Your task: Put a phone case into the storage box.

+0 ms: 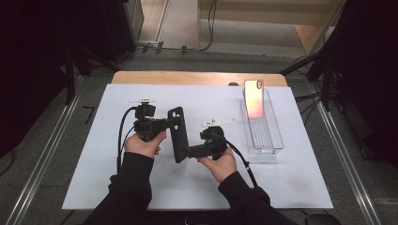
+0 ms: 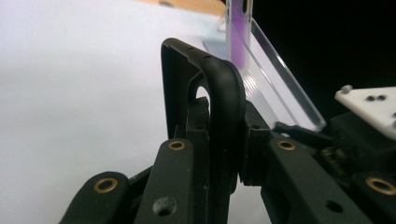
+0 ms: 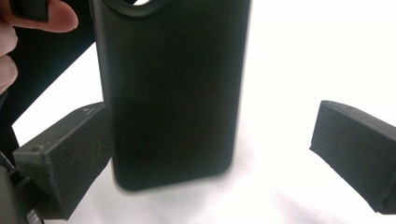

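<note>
Two hand-held grippers meet at one black phone case above the middle of the desk. The left hand-held gripper has its jaws closed on the case's upper edge; in the left gripper view the rounded rim of the case sits clamped between the two black jaws, beside a round camera cut-out. The right hand-held gripper reaches toward the lower end of the case from the right; in the right gripper view its jaws stand wide apart, the left jaw just beside the case's edge and the right jaw well clear of it, so this gripper does not grip the case. The case is held up off the white desk surface, its long side running roughly away from the person. One left hand and one right hand, both in black sleeves, carry the grippers. To the right stands one clear plastic tray, and one phone with a pinkish-orange face leans upright at the tray's far end. No brand, label or legible writing is visible on the case, the phone, the tray or the grippers. Count: two grippers, one case, one phone, one tray.
</note>
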`<state>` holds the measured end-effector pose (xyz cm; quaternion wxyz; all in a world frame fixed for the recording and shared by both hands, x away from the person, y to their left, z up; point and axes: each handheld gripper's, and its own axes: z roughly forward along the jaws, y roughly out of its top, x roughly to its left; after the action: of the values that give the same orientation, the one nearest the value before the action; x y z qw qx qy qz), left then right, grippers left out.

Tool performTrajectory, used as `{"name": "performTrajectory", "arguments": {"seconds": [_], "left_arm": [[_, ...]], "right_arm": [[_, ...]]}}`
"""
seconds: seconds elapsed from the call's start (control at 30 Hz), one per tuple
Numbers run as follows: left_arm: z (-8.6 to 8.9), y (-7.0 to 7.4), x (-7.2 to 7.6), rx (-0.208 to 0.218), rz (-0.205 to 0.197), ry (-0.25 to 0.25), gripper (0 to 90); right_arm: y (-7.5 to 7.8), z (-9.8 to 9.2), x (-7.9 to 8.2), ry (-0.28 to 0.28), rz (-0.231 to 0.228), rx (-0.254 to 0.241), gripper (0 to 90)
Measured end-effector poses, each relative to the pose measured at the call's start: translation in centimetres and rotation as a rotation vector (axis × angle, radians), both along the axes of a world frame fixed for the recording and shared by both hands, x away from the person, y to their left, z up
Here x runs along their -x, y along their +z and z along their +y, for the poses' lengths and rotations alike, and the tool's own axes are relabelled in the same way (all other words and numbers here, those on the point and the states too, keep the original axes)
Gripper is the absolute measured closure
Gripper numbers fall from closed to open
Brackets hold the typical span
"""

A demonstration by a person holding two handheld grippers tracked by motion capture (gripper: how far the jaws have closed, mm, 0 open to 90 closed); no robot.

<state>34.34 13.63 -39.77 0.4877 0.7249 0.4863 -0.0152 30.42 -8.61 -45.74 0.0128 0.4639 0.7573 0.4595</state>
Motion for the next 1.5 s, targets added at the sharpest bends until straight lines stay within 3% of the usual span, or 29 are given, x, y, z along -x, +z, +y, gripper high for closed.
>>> {"name": "performTrajectory", "arguments": {"seconds": [0.1,0.2,0.33,0.57,0.8,0.9,1.07,1.5], "left_arm": [[0.2,0.0,0.1,0.007,-0.026,0.002,78.3],[0.2,0.0,0.3,-0.015,-0.069,-0.011,78.3],[0.0,-0.1,0.4,-0.023,-0.083,-0.03,78.4],[-0.5,-0.1,0.9,-0.036,-0.166,-0.062,78.6],[-1.3,-0.1,2.0,-0.035,-0.209,-0.112,78.7],[-1.6,-0.4,2.1,-0.024,-0.209,-0.126,78.7],[-1.9,-0.9,2.3,0.006,-0.197,-0.141,78.7],[-3.1,-1.0,3.0,0.027,-0.179,-0.186,78.6]], "right_arm": [[0.3,-0.4,0.0,0.033,-0.013,0.0,0.0],[0.4,-0.8,0.2,0.06,-0.035,0.032,0.0],[0.5,-1.4,0.4,0.068,-0.076,0.092,0.0],[0.4,-2.1,0.4,0.084,-0.112,0.092,0.0],[0.2,-2.1,0.6,0.109,-0.116,0.08,0.0],[0.4,-2.1,0.7,0.106,-0.127,0.067,0.0],[0.7,-2.3,0.7,0.107,-0.125,-0.001,0.0],[1.5,-2.1,0.1,0.11,-0.147,-0.034,0.0]]}}
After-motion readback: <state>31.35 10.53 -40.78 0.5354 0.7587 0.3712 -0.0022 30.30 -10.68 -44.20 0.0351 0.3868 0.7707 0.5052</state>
